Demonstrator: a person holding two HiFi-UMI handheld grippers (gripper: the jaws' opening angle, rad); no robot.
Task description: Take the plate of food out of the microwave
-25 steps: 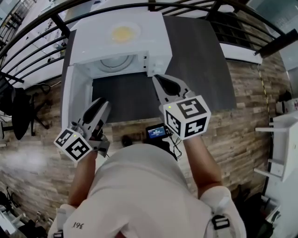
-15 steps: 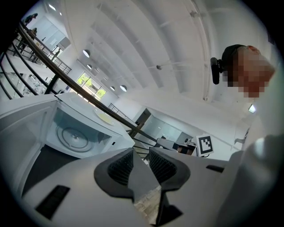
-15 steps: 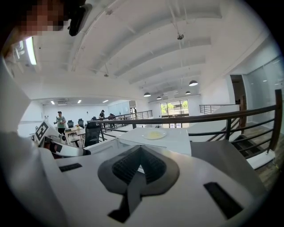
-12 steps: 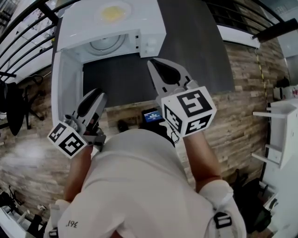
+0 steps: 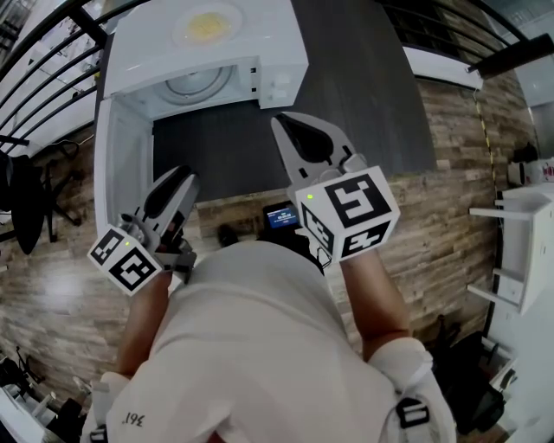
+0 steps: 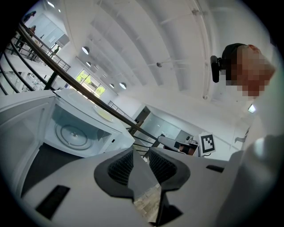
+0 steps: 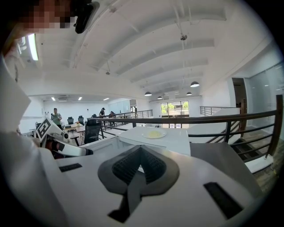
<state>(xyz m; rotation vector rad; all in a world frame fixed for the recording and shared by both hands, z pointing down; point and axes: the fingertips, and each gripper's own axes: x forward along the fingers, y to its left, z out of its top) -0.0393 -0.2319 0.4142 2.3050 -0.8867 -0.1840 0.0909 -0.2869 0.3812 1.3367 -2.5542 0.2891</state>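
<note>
A white plate of yellow food (image 5: pixel 206 24) rests on top of the white microwave (image 5: pixel 277 52), also visible as a plate (image 7: pixel 154 133) in the right gripper view. The microwave door (image 5: pixel 117 164) hangs open to the left, and the glass turntable (image 5: pixel 197 84) inside is bare. My left gripper (image 5: pixel 177 182) hovers near the door's lower end, open with nothing between its pads (image 6: pixel 122 164). My right gripper (image 5: pixel 281 121) is shut and empty in front of the microwave's right side, pointing at it.
The microwave stands on a dark grey table (image 5: pixel 363 104) over wood flooring. A black railing (image 7: pixel 186 119) runs behind it. A small device with a lit screen (image 5: pixel 281 216) lies near my body. White shelving (image 5: pixel 519 251) stands at the right.
The head view has shifted, so the microwave now sits higher and further left. My left gripper has sunk slightly. Neither gripper's jaws have changed.
</note>
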